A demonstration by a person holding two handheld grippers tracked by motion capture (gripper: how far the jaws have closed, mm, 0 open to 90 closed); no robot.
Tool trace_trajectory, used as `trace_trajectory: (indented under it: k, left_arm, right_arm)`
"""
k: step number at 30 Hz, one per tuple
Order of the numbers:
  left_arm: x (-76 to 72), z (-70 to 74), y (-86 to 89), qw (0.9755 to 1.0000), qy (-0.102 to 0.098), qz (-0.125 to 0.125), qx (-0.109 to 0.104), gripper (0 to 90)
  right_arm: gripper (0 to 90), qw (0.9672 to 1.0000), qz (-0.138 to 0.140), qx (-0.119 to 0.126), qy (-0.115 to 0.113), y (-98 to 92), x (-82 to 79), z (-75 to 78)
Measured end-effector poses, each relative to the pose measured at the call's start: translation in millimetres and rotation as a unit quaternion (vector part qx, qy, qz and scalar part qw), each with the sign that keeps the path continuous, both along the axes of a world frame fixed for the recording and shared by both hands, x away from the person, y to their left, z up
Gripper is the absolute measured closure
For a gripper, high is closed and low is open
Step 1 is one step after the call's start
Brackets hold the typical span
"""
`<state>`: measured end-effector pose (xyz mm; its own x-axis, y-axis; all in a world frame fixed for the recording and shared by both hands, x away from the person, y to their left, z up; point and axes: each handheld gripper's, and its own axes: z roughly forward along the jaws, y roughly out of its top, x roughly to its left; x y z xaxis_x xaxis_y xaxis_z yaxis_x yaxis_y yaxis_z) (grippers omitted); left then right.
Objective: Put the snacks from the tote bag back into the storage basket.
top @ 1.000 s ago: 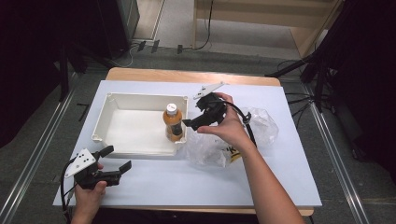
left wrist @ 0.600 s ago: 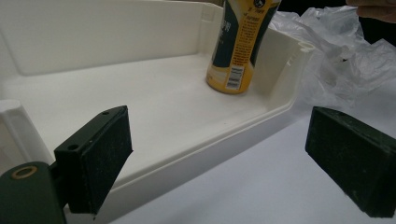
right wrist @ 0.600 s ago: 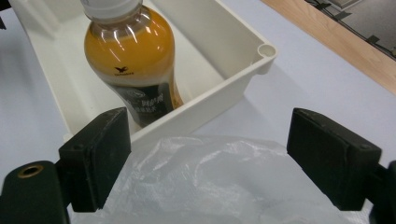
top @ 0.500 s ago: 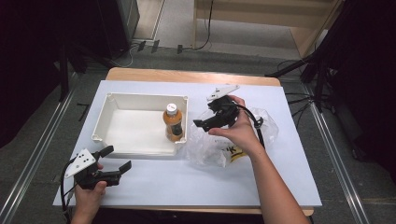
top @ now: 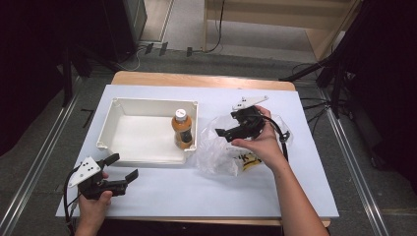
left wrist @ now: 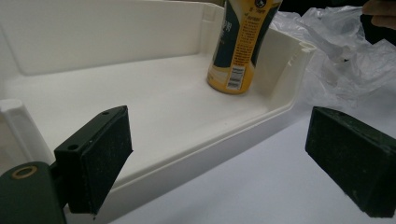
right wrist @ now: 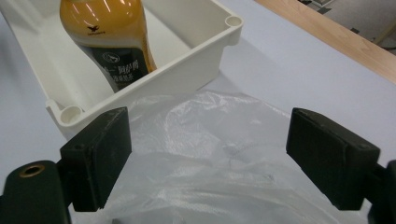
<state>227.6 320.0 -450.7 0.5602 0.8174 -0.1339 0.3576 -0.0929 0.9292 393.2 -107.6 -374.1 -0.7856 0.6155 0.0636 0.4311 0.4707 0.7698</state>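
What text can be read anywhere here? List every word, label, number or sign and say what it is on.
Bottle label: a line of white East Asian characters beside a small round logo, too blurred to quote.
Bottle's other side, left gripper view: a barcode and fine print, too small to read.
Clear plastic bag: yellow and black print of a packet inside, unreadable.
White tray: no text.

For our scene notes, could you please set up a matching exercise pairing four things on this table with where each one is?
Things:
1. bottle
2. tray
3. plastic bag
4. left tongs

Places:
A. on the table right of the tray
B. upright in the tray's right end
C. open, near the table's front left corner
D. on the table's left half

Pairs: 1-B, 2-D, 3-A, 4-C
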Motion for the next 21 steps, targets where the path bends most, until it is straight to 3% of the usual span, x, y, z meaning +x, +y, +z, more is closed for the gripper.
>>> trace_trajectory:
  k: [21]
  left_arm:
    - [-0.3,-0.1,-0.2,1.0,0.0,0.004,-0.001,7.8]
  right_arm:
    - [15.2,0.9995,-0.027,0.014,0.0,-35.2,-15.4,-15.1]
